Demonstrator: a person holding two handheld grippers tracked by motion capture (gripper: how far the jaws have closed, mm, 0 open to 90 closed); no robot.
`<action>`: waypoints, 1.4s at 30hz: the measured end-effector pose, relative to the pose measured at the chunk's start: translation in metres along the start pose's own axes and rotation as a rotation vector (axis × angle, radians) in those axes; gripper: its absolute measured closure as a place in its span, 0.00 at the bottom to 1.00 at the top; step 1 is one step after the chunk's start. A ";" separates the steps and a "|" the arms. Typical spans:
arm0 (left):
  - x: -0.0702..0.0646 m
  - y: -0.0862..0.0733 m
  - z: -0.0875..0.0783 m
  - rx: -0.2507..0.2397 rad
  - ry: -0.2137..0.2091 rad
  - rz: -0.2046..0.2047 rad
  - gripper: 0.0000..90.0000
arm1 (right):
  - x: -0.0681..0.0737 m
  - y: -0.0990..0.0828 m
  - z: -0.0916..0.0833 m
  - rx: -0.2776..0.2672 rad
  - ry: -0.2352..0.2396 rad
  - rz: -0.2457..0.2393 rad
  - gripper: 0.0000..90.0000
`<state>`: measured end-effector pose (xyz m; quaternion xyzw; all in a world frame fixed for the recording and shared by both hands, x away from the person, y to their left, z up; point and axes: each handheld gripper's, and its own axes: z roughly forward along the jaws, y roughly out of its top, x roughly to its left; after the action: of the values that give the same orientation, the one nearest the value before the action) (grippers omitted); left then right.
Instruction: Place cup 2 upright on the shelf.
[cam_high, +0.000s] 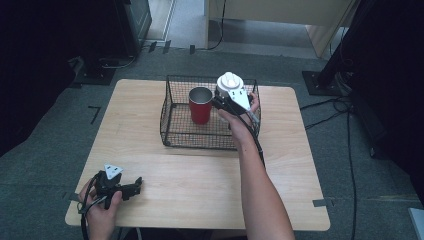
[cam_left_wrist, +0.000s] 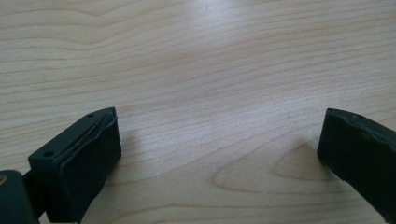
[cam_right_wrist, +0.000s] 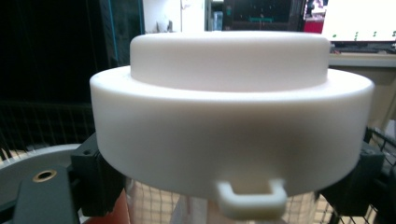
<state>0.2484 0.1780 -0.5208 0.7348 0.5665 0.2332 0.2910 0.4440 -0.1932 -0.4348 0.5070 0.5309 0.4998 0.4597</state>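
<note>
A clear jar with a wide white lid (cam_high: 230, 82) hangs over the right side of a black wire basket (cam_high: 170, 135), and my right gripper (cam_high: 227, 100) is shut on it. In the right gripper view the white lid (cam_right_wrist: 229, 121) looms close, with a black jaw on each side just under its rim and a small loop tab at the front. A red cup (cam_high: 200, 106) with a silver inside stands upright in the basket, just left of the jar. My left gripper (cam_high: 132, 187) rests near the table's front left corner, open; its jaws (cam_left_wrist: 219, 135) stand wide apart over bare wood.
The basket sits at the back middle of the light wooden table (cam_high: 200, 185). Black cables (cam_high: 350, 150) run over the grey floor to the right. Dark equipment stands at the back left (cam_high: 100, 70) and back right (cam_high: 325, 80).
</note>
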 end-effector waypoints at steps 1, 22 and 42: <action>0.000 0.000 0.000 0.000 0.000 0.000 0.00 | 0.000 -0.002 0.001 0.010 -0.007 -0.008 0.17; 0.000 0.000 0.000 0.000 0.000 0.000 0.00 | -0.004 -0.014 0.002 0.133 0.007 -0.008 0.17; 0.000 0.000 0.000 0.000 0.000 0.000 0.00 | -0.005 -0.012 -0.007 0.105 0.096 0.032 0.02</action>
<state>0.2485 0.1780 -0.5208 0.7348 0.5664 0.2333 0.2912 0.4369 -0.1984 -0.4468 0.5145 0.5696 0.5022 0.3983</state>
